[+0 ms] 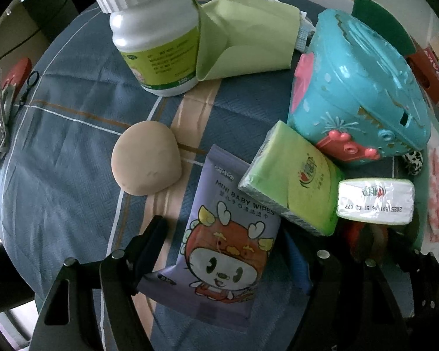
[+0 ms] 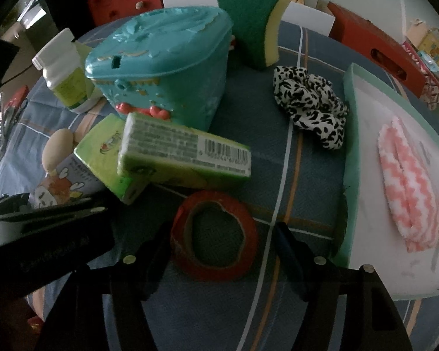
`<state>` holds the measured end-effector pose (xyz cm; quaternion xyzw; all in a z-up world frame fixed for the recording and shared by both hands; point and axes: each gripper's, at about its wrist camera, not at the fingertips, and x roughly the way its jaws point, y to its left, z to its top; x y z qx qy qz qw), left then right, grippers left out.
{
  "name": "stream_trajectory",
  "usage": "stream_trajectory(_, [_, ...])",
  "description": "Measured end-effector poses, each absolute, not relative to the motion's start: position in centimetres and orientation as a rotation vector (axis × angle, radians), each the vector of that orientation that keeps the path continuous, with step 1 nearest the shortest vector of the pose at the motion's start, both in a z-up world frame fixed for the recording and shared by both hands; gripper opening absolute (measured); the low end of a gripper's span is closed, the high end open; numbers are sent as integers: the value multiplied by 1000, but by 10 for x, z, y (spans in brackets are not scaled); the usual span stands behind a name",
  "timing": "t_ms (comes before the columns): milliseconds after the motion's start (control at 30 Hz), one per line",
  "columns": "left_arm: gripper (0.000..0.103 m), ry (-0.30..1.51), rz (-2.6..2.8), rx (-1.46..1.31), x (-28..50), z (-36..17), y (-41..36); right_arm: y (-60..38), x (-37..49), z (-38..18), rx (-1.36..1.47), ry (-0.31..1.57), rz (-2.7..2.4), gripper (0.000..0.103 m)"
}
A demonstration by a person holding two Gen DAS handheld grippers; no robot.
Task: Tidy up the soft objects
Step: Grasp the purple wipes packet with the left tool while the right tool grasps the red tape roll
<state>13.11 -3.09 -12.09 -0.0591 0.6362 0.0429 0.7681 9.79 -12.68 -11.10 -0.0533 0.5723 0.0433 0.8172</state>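
My left gripper [image 1: 222, 231] points down at a purple baby wipes pack [image 1: 219, 234] lying on the blue bedspread. Its fingers straddle the pack, with a gap on the right, so it is open. A tan squishy ball [image 1: 146, 161] and two green tissue packs [image 1: 292, 175] lie just beyond. My right gripper [image 2: 222, 231] stands open around a red tape roll [image 2: 216, 234], the left finger near its side. A leopard scrunchie [image 2: 310, 102] lies beside a teal tray [image 2: 348, 134] that holds a pink-and-white towel [image 2: 406, 187]. A green-yellow sponge [image 2: 254, 20] stands at the back.
A teal plastic box [image 1: 357, 87] and a white bottle [image 1: 155, 38] stand behind the packs, with a pale green folded sheet [image 1: 248, 38] between them. Red boxes [image 2: 377, 46] line the far edge. The left gripper's black housing [image 2: 44, 234] crowds the right wrist view.
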Motion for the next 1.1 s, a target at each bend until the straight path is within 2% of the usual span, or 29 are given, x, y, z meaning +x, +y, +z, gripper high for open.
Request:
stream_trajectory(233, [75,1411,53,-130,144,-118,-24,-122,112,-110,-111,1280,62,71])
stream_trajectory(467, [71,1426,27,-92,148,-116,-18,-126,121,-109,-88,1261,56,70])
stream_trajectory(533, [58,1427,27,-80,148,-113,-19,-126,121,-106,-92,1260,67,65])
stream_trajectory(567, [56,1422,23,-77,148,-111,-19,-126,121,-105,-92,1262,73,59])
stream_trajectory(600, [56,1422,21,-78,148,-109,-19,-125,121,-103,-96,1264,77,56])
stream_trajectory(800, [54,1424,6,-140,146,-104,-10,-129,116,-95,-78,1279,107,55])
stream_trajectory(1100, [52,1341,-3,-241,136,-77,25,-156,98,-50,-21,1186,107,54])
